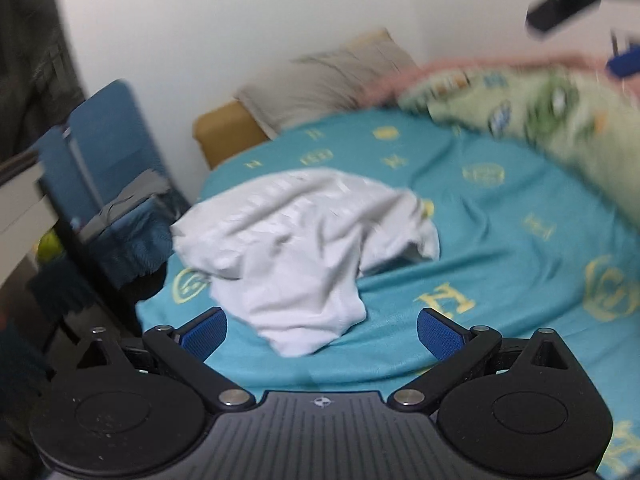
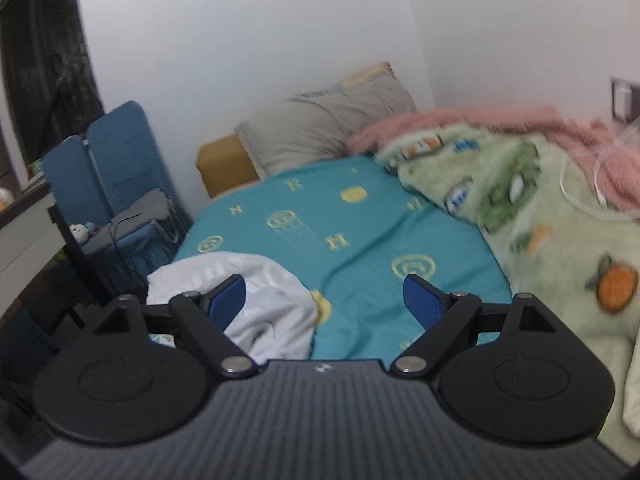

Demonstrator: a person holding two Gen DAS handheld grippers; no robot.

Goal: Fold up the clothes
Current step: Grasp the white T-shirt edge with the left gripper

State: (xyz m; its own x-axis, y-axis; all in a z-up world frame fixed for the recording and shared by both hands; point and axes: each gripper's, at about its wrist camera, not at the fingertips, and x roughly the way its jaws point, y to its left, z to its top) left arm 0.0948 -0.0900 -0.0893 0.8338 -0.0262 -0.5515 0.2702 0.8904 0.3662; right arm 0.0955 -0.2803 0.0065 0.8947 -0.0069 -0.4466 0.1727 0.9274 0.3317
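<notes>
The left gripper has its two blue-padded fingers spread wide apart with nothing between them. The right gripper likewise has its two fingers well apart and empty.

There is one garment: a crumpled white garment lying in a heap on the teal bedsheet. In the left wrist view it sits just beyond the fingers, its near edge drooping into the gap between them, slightly left of centre; whether the cloth touches a pad is not clear. In the right wrist view the same white garment lies at the near left, with the left finger of that gripper in front of it and hiding part of it; the right finger is over bare sheet.

Farther out, one grey pillow leans at the far end of the bed, and one green patterned blanket with a pink blanket behind it fills the right side. One blue chair stands to the left of the bed, with grey items on its seat.

Both views are blurred. At the top right of the left wrist view a dark object with a blue part is cut off by the frame and cannot be identified.
</notes>
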